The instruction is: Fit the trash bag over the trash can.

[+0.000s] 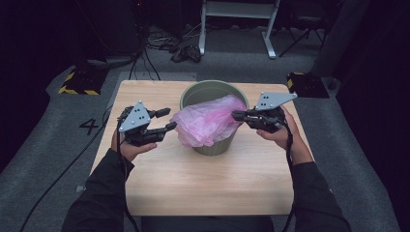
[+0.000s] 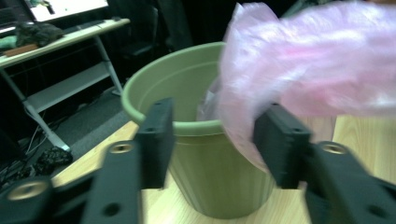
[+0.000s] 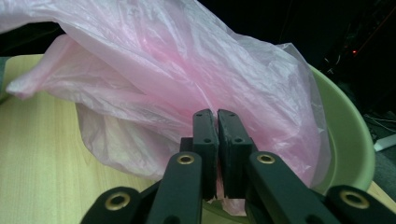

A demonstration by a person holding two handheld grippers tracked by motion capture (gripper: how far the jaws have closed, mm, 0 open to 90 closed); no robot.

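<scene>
Bag (image 1: 208,124): a thin pink plastic bag, draped over the near rim of the green bin (image 1: 191,96) and hanging down its near-left side, its bulk outside the bin and not yet opened into it. The bin stands upright on the table (image 1: 203,183), toward the far edge and about midway between the left and right edges.

Right gripper (image 1: 237,115): jaws together and clamped on a fold of the bag at its right end, above the bin's right rim; in the right gripper view the film is pinched between the two pads (image 3: 205,135).

Left gripper (image 1: 167,119): jaws apart, holding nothing, just left of the bag. In the left gripper view the bag's hanging edge (image 2: 243,126) lies between the jaws against the right-hand one, with the bin's rim (image 2: 140,112) behind.

Risks, as judged from this arrangement: the bag hangs from a single pinch, so a pull by the right gripper may slide the film out of the pads or stretch and tear it. The left jaws, closing where they stand, may catch several layers at once and leave the mouth shut, or miss the loose edge. A sideways tug on film caught over the rim could tip or shift the light bin toward the table's edge.
</scene>
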